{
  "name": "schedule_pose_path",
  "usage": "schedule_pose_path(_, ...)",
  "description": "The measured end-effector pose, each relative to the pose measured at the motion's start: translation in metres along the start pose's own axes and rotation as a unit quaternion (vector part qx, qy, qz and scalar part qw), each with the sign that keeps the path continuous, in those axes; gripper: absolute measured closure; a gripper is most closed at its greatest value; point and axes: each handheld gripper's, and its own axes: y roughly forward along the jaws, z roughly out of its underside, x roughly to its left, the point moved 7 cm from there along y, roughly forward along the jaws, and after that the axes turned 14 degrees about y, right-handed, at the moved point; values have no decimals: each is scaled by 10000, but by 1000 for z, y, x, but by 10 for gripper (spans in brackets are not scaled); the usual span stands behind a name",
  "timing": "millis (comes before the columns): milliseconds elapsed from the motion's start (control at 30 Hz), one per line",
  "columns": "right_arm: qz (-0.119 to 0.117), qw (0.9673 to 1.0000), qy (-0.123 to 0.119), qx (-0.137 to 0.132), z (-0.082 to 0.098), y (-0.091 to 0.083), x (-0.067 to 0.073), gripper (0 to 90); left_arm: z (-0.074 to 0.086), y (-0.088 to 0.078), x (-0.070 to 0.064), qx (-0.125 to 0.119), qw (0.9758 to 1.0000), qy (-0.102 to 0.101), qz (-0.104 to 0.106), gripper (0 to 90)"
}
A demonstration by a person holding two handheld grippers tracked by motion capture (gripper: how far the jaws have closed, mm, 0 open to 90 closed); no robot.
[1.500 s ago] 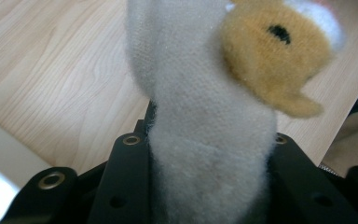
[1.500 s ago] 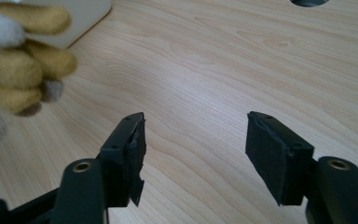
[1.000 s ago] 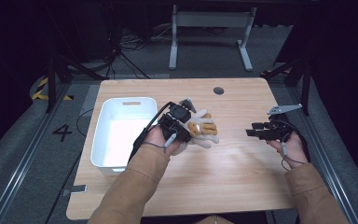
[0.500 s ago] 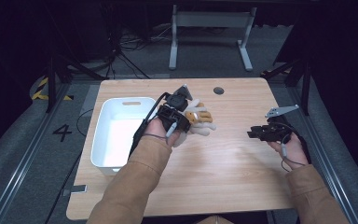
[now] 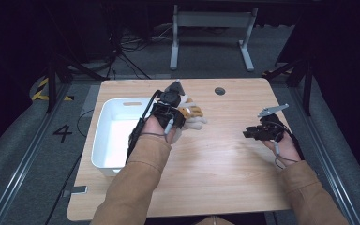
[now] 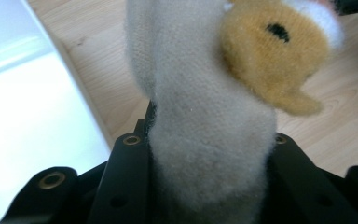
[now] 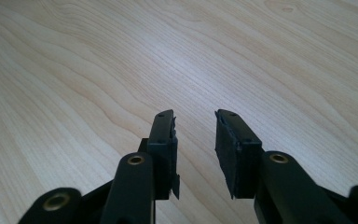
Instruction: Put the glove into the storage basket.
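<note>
Left gripper [image 6: 209, 154] pinches fuzzy beige-and-orange plush toy [image 6: 214, 107] beside glossy white rectangular bin [image 5: 117, 133]. Right gripper [image 7: 194, 140] jaws apart, just been closing, nothing between; grained wooden table [image 7: 74, 70] beneath.

The right gripper [image 7: 195, 140] holds its jaws apart, nothing between them, over the wooden table [image 7: 98, 70].

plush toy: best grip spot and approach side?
Judging by the current hold: the left hand-held gripper is shut on the plush toy across its soft grey limb, jaws on either side. That narrow, squashable part suits a pinch; the head looks bulkier.
</note>
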Motion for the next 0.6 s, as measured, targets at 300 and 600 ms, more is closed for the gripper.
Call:
schedule_pose_path(300,7,10000,-6,-63,-5,0,-1,684,1,-19,17,-103,9992,-389,-80,681)
schedule_pose_path(600,-109,9998,115,-116,-4,-4,-6,684,3,-30,26,-103,9979,-583,-256,681)
